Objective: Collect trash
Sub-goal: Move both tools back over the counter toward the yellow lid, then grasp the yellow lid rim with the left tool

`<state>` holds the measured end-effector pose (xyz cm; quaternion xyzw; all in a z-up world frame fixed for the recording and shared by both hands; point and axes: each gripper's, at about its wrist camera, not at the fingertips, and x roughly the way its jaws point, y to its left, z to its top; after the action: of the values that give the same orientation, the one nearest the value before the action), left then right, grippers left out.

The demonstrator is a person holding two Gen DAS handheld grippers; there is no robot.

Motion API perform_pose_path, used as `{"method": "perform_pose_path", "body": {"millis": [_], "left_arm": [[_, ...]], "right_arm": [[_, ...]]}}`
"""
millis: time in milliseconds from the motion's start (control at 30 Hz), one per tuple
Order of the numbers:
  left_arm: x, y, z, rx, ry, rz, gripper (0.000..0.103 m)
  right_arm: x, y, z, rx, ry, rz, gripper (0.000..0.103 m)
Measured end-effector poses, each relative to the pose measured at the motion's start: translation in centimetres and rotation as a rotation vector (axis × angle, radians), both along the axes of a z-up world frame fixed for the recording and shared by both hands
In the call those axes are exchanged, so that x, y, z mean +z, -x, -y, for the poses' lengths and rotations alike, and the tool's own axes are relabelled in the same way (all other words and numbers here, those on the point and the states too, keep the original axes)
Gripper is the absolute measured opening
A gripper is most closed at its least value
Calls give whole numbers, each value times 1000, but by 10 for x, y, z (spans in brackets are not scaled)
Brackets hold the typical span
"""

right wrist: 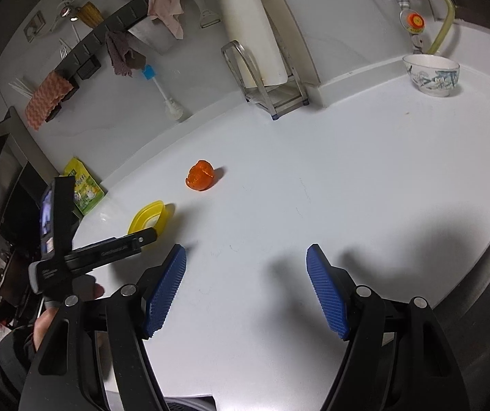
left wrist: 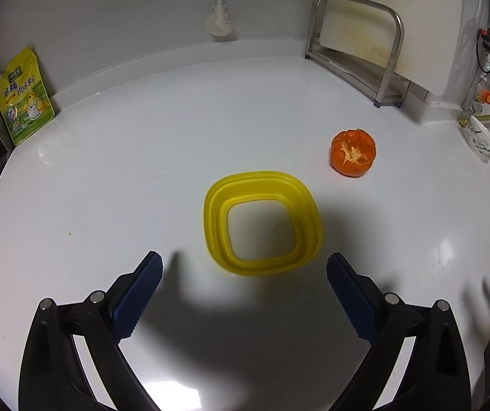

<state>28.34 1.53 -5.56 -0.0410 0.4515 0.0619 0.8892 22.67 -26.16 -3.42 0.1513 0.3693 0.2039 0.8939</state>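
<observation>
Stretching across both views, the white countertop (left wrist: 142, 178) carries everything, running back to a white wall and backsplash. Against that wall stands a metal rack (left wrist: 375, 51) holding a white cutting board (right wrist: 245, 17), and in the right wrist view a dark rail (right wrist: 108, 30) above it bears hanging cloths and a dish brush (right wrist: 166, 96). The left gripper (left wrist: 245, 277) hangs over the counter with its blue pads spread wide and nothing between them; the right gripper (right wrist: 246, 267) is likewise spread apart over bare counter, gripping nothing. Just ahead of the left gripper lies a yellow collapsible container (left wrist: 262, 222), flattened and open at the top, resting on the counter. A yellow seasoning pouch (left wrist: 24, 99) leans at the far left corner against the wall. A patterned ceramic bowl (right wrist: 431, 75) sits at the far right of the counter near the gas fitting. The trash, an orange peel (left wrist: 352, 152) shaped like a hollow tangerine, rests on the counter beyond and to the right of the container, apart from it and from both grippers.
</observation>
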Motion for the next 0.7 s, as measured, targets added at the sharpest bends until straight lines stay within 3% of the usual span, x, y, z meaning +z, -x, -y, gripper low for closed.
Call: {"method": "perform_pose_path", "body": {"millis": [433, 467, 600, 700], "left_arm": [[-7, -24, 9, 8, -2, -21, 94], [-7, -24, 9, 7, -6, -18, 93], [-3, -23, 10, -14, -19, 4, 70], [-2, -22, 8, -25, -32, 14, 69]], "right_arm": [[3, 5, 4, -2, -16, 10, 70], [3, 5, 3, -1, -15, 10, 70], [4, 6, 0, 0, -4, 16, 70], [4, 7, -3, -1, 13, 23, 70]]}}
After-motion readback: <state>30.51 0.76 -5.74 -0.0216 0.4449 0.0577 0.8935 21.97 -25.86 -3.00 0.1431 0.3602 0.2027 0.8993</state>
